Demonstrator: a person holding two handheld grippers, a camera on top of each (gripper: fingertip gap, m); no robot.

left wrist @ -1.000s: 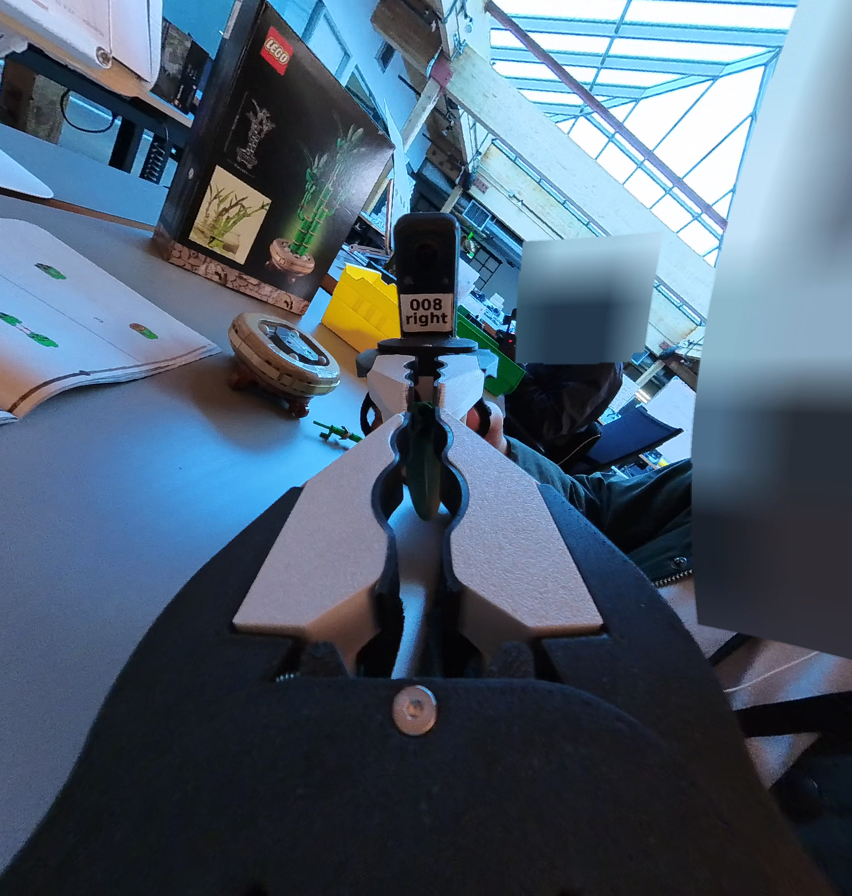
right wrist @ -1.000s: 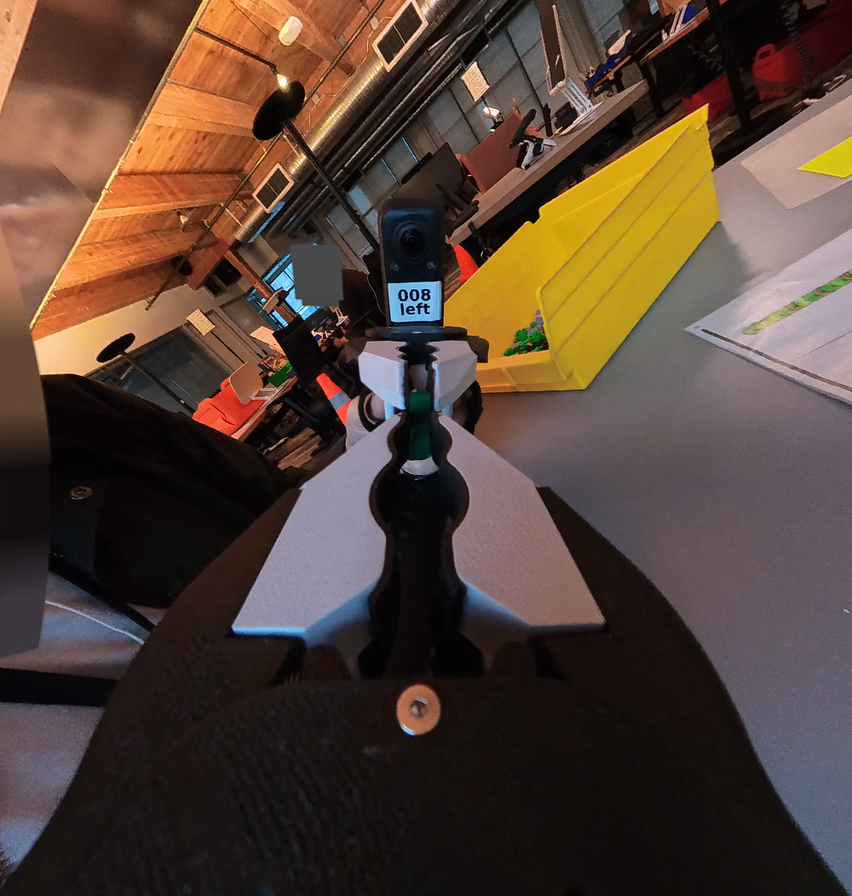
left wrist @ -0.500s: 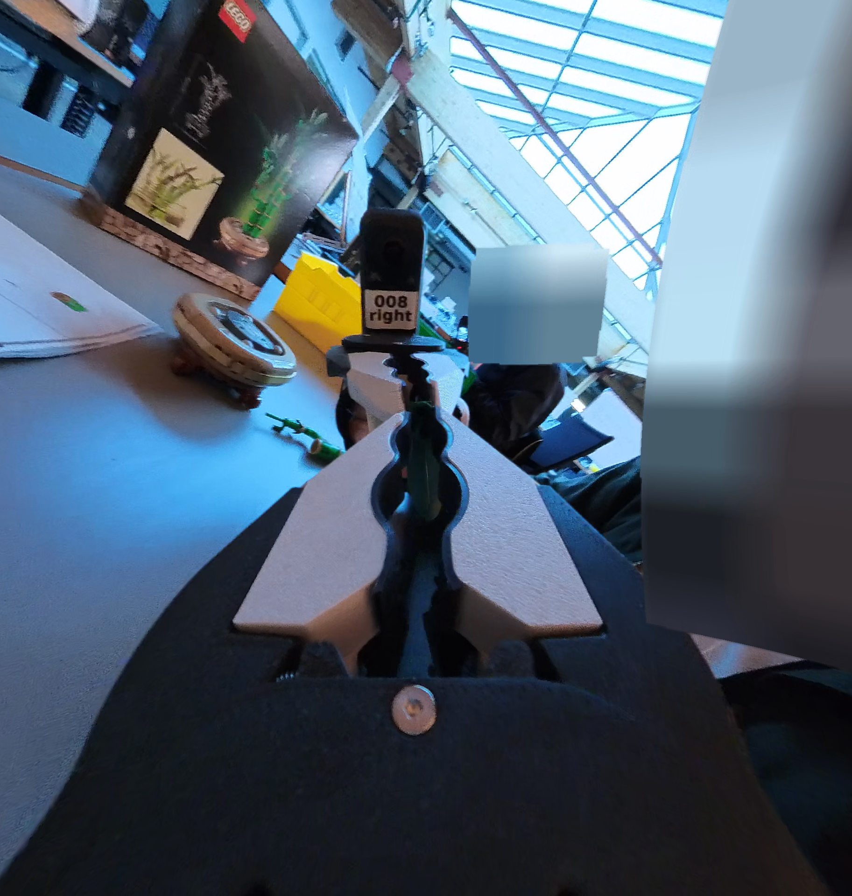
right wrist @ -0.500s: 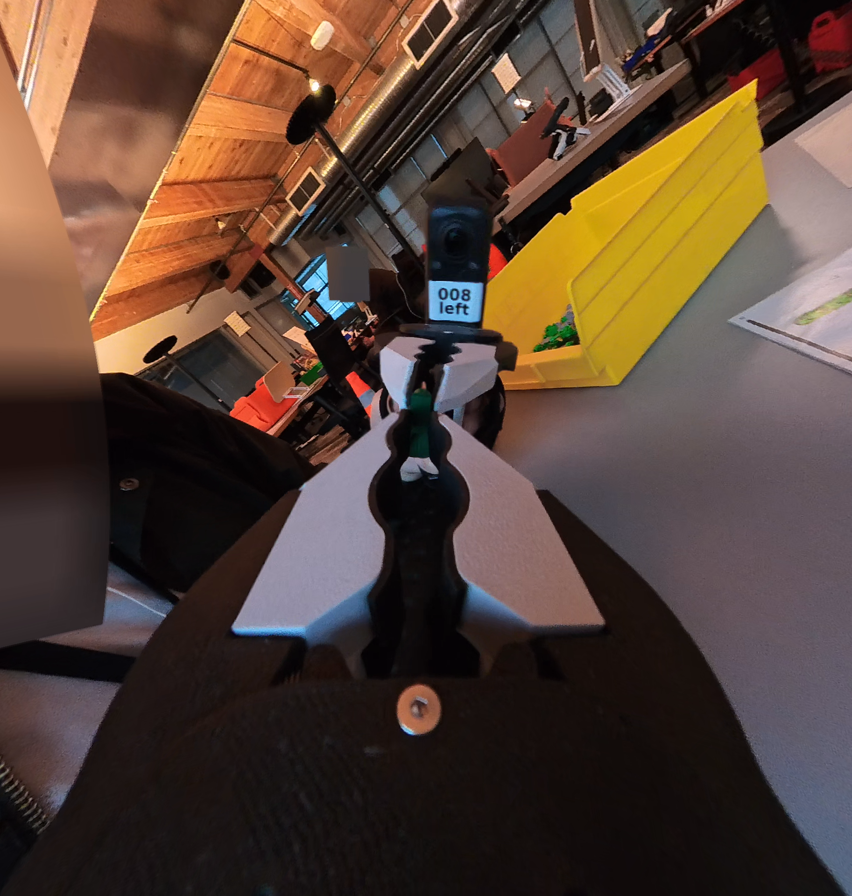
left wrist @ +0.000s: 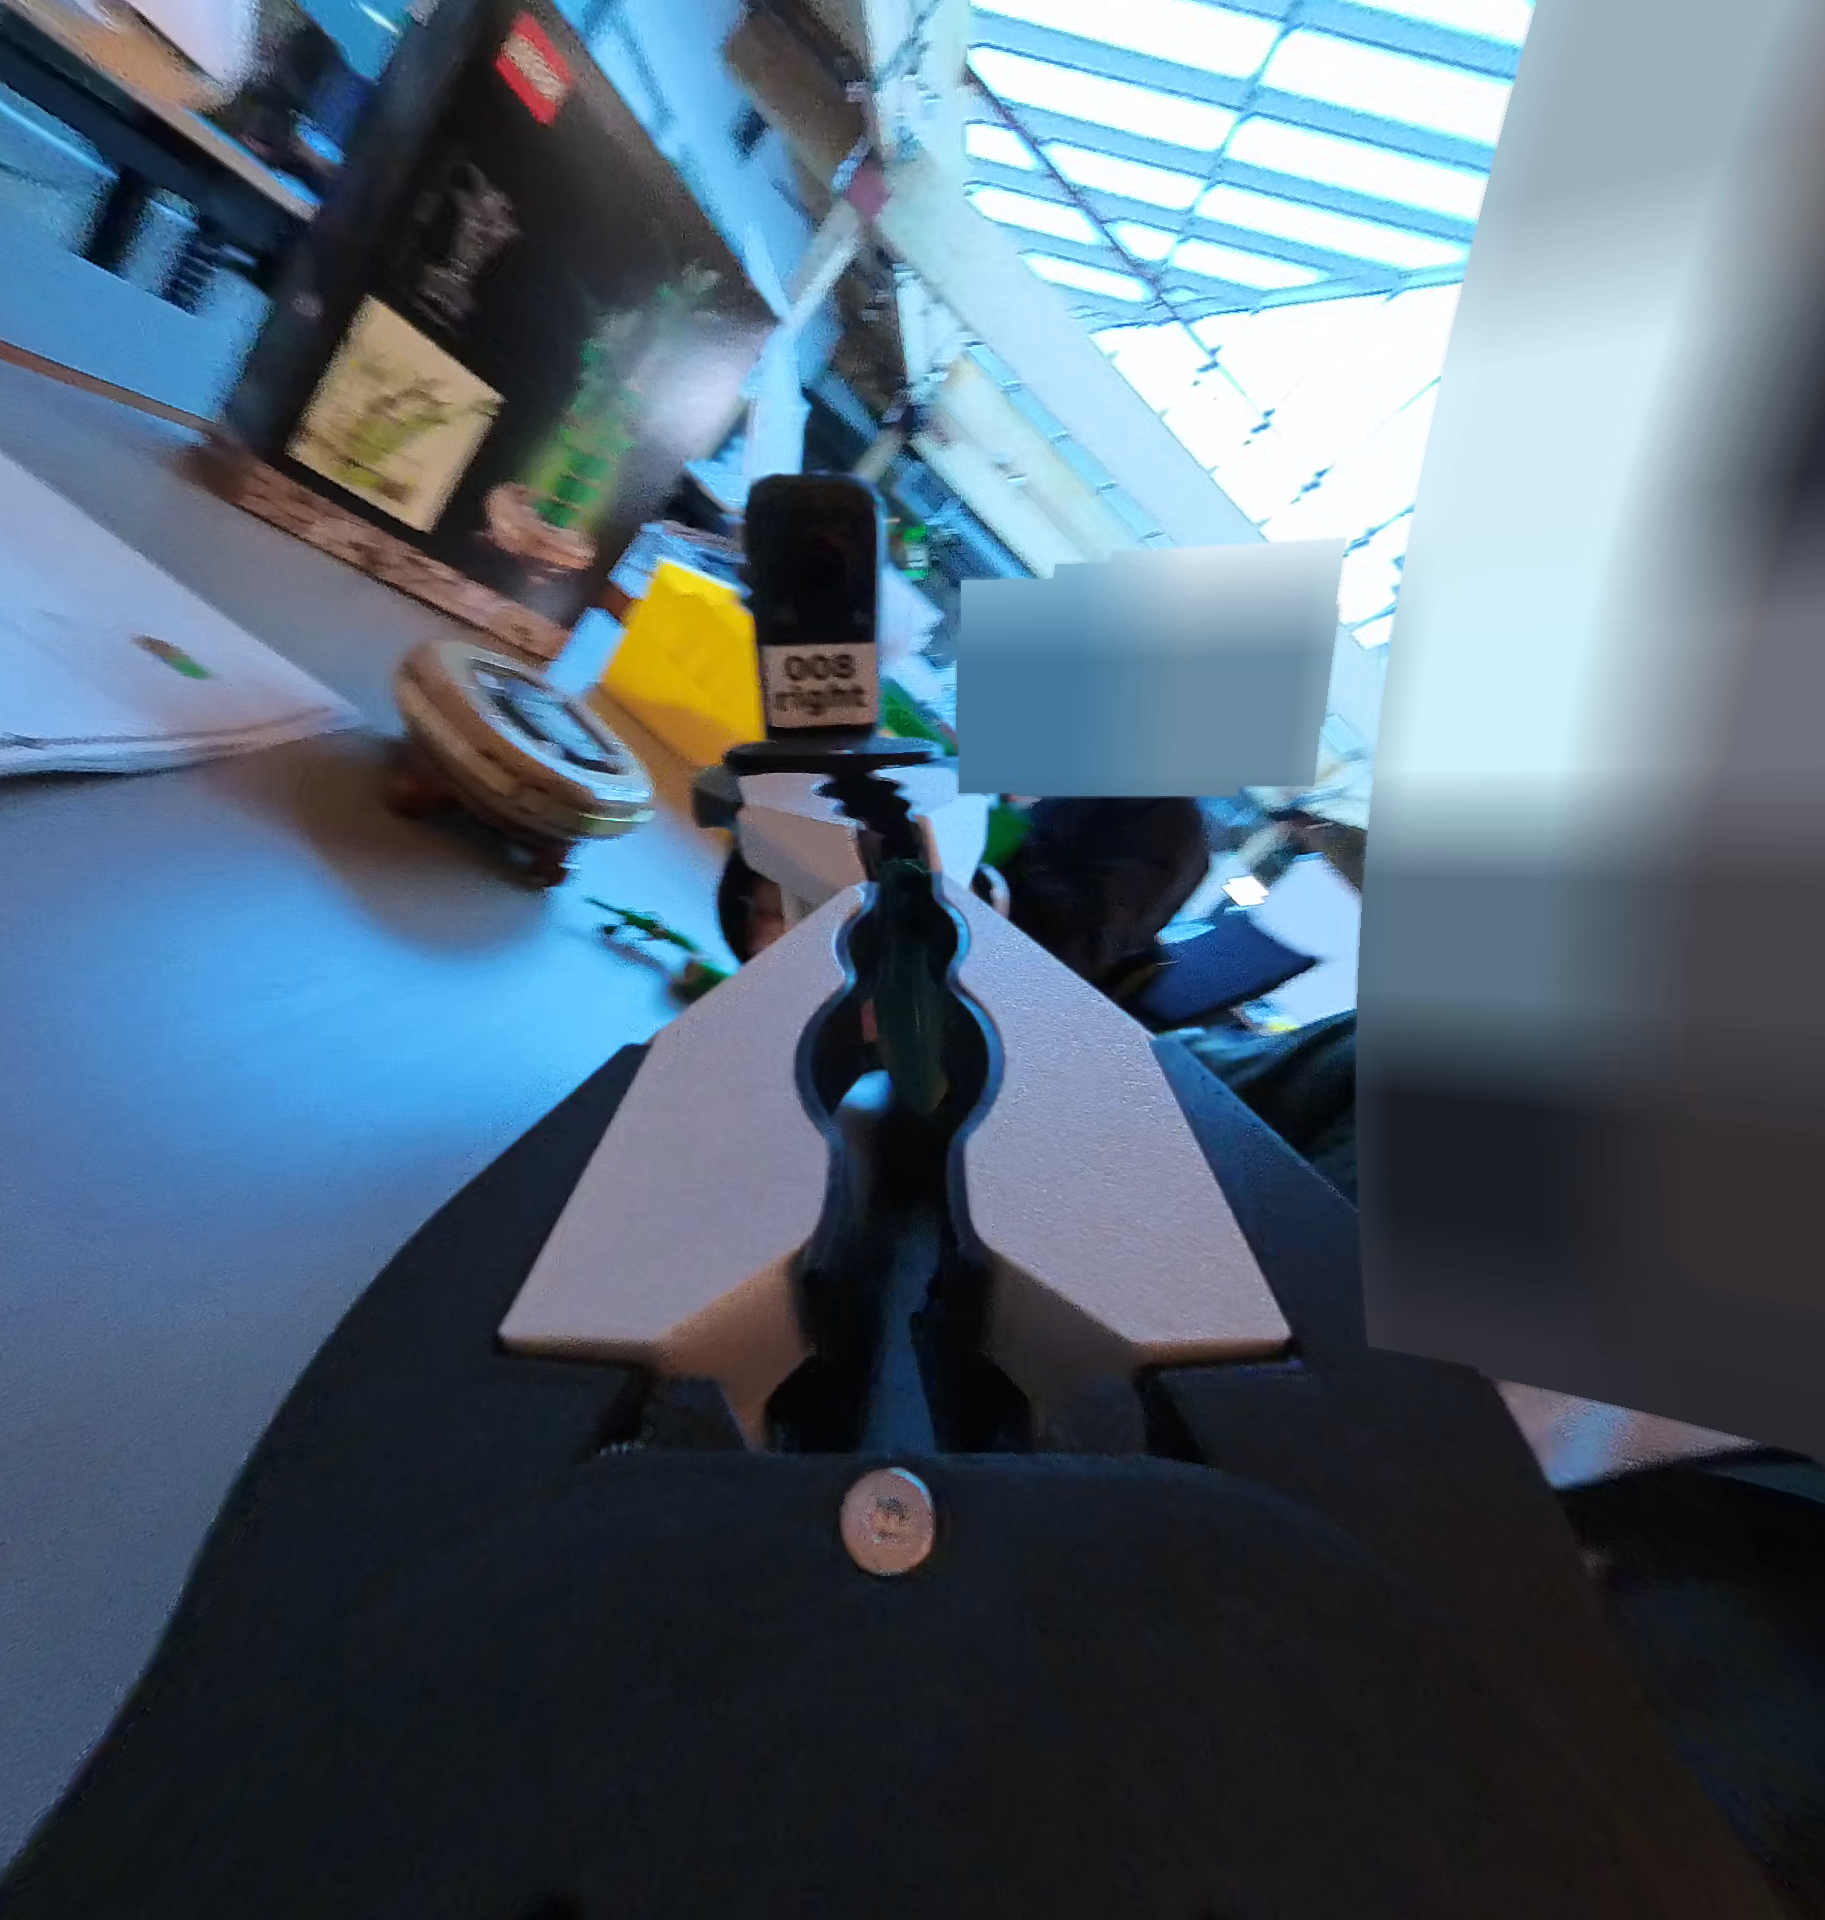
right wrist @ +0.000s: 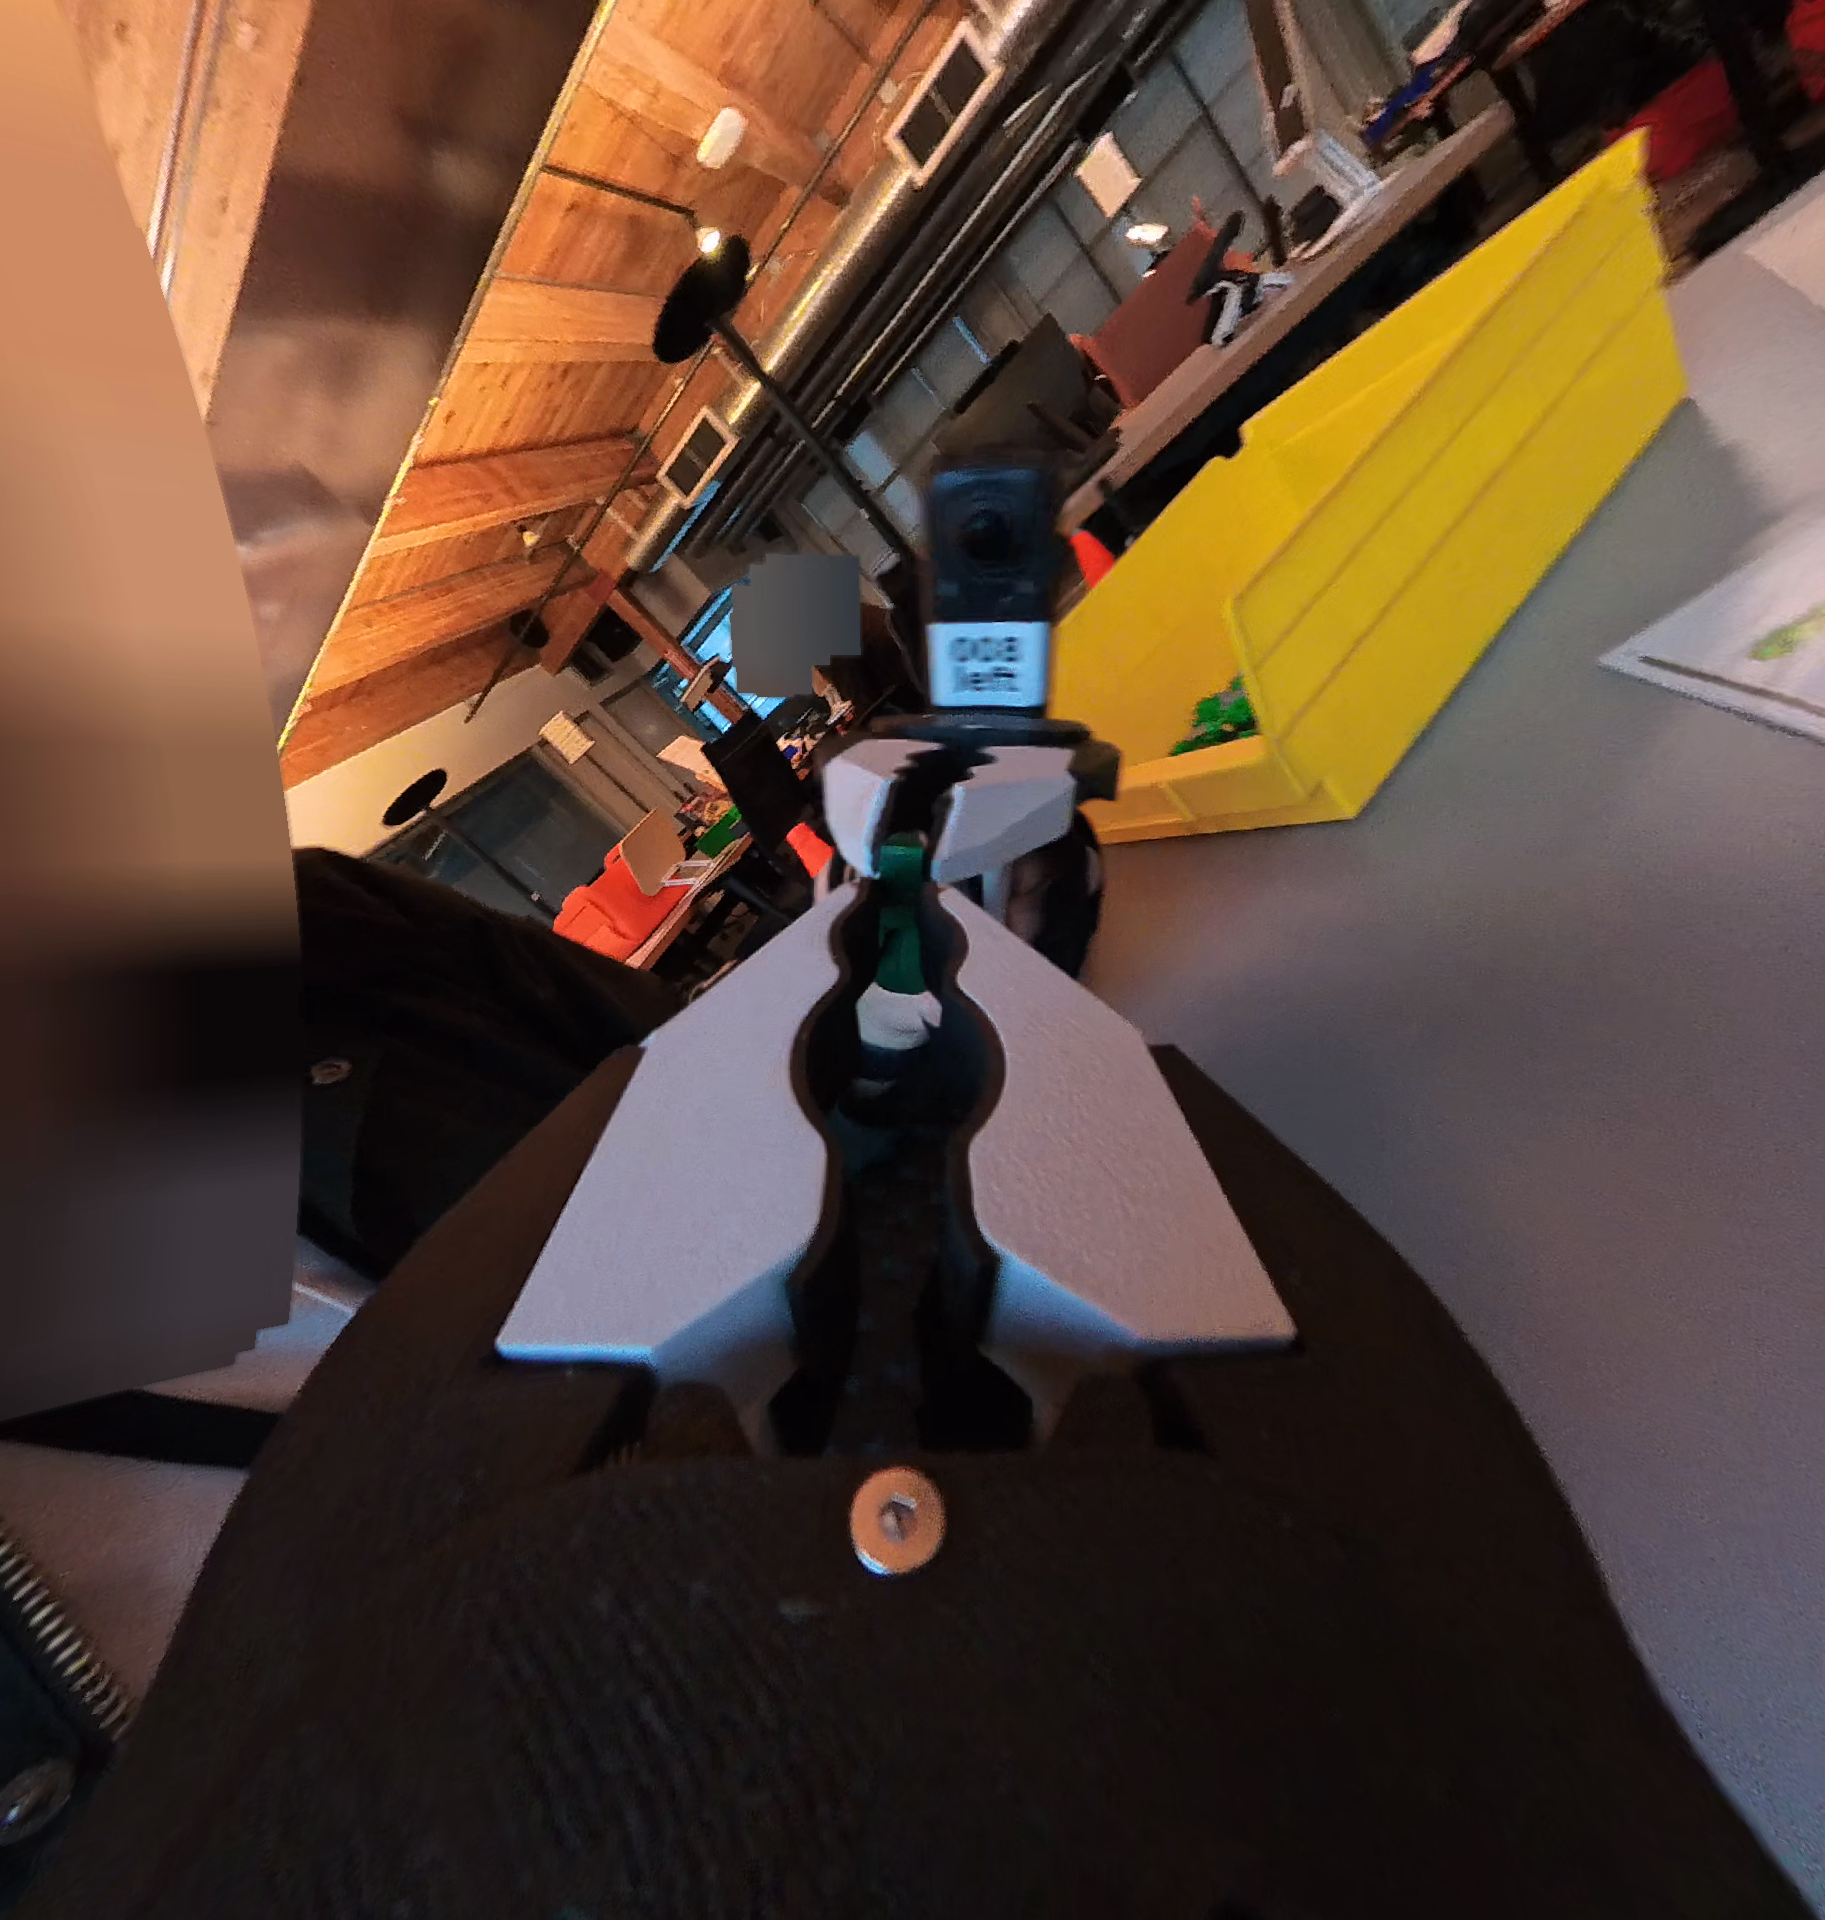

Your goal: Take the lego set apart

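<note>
Grey table point(right wrist: 1510, 1091): carries everything below. Dark set box point(left wrist: 451, 312): upright at the far edge. Yellow bin point(right wrist: 1407, 540): open, green bricks inside. Instruction booklet point(left wrist: 87, 665): lying open. Round tan lego base point(left wrist: 518, 743): on the table, well apart from both claws. Left gripper point(left wrist: 892, 904) and right gripper point(right wrist: 892, 904): tip to tip above the table, each clenched on an end of one green bamboo piece point(right wrist: 900, 940), which spans both. Loose green sprig point(left wrist: 643, 925): on the table, beside the grippers.

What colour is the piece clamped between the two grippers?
Dark green piece with a white section near the right gripper; clearest in the right wrist view.
</note>
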